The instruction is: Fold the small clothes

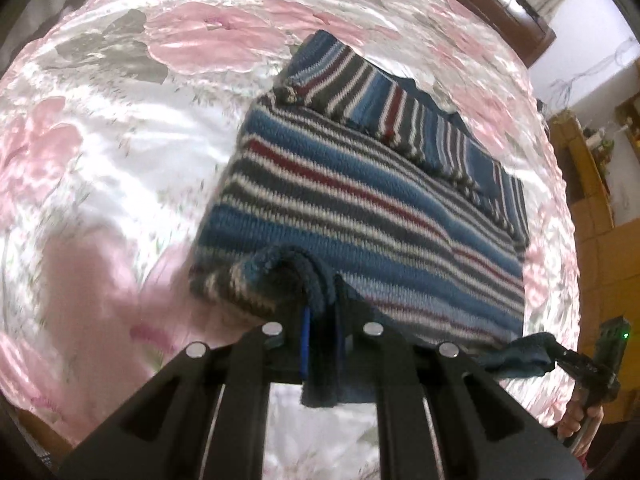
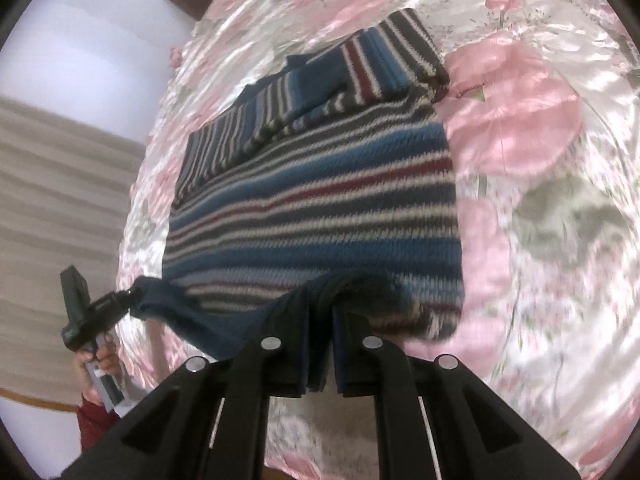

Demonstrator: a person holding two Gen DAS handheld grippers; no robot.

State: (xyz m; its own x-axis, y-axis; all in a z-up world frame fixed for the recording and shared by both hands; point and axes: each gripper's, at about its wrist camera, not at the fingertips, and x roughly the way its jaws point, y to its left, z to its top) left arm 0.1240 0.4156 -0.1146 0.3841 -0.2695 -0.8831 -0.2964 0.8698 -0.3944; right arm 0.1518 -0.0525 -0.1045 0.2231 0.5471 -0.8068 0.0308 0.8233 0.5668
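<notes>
On the pink floral satin bedspread [image 1: 100, 152] the striped knit sweater [image 1: 360, 200] lies flat, sleeves crossed at its far end, while the left claw [image 1: 322, 320] and right claw [image 2: 320, 320] each pinch its near hem. This looks like the bottom-to-top fold, which calls for carrying both corners evenly toward the sleeves. Only the right wrist view shows the left claw's handle with a hand [image 2: 96, 360] on it beside striped curtains; the left view shows wooden furniture.

Sweater [image 1: 360, 208] – coarse rib knit, matt, fuzzy at hem. Bed cover [image 1: 100, 152] – satin-type cloth, high gloss, crinkled. Left claw [image 1: 322, 344] & right claw [image 2: 320, 344]: black matt plastic w/ bright metal pins. Headboard [image 1: 500, 4] dark wood, semi-gloss.
</notes>
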